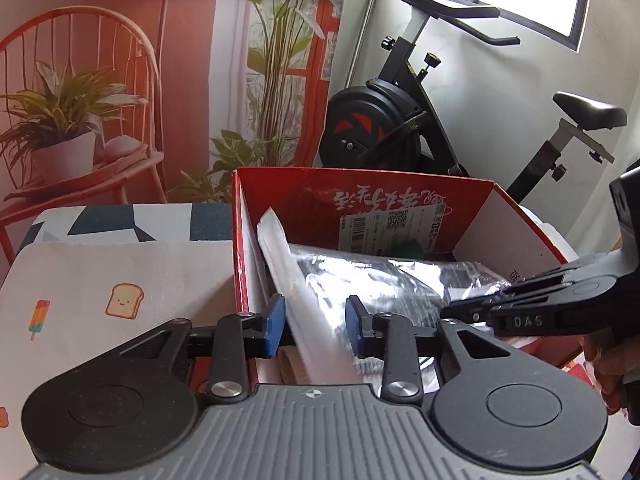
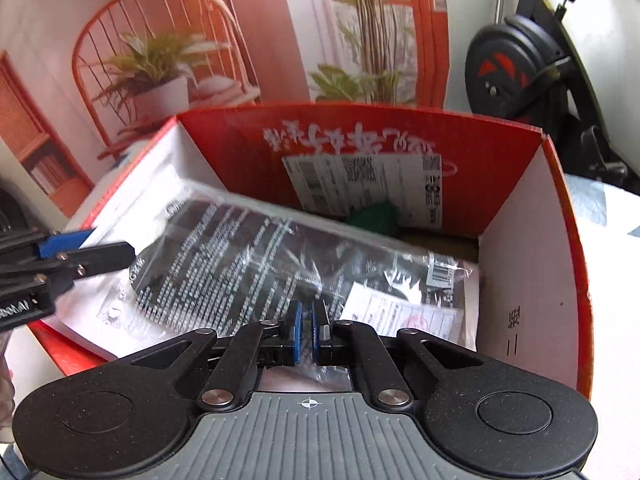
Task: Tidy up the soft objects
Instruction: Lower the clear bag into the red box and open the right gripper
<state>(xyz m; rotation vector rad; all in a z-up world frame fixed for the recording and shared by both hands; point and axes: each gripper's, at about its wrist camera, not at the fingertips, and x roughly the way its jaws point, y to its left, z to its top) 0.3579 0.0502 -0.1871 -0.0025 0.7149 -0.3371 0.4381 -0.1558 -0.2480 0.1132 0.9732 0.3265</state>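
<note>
The right gripper (image 2: 307, 330) is clenched, its 2 blue pads nearly meeting, and it looks to be pinching the near edge of the clear plastic bag of dark printed fabric (image 2: 256, 256), though the film is too thin to be sure it is caught between them. That bag lies slanted inside the red cardboard box with white inner walls (image 2: 532, 216), its top end resting toward the left wall, its low end near the right corner. Beyond it a small green soft item (image 2: 374, 216) peeks out against the back wall.

Over on the other side, the left gripper (image 1: 315, 326) sits partly open, pads apart, with the pale edge of the bag's white sheet (image 1: 304, 292) standing between them; no pad is visibly pressing on it. It hovers over the box's near left corner, beside the pale tablecloth printed with toast and popsicle motifs (image 1: 100, 280).

Risks now: slick film could slide out of a thin pinch, and a pull by 1 side alone could drag the light box across the cloth or crumple the bag against the wall.

Hidden: the box floor under the bag, most of the green item, and the blurred label text.
</note>
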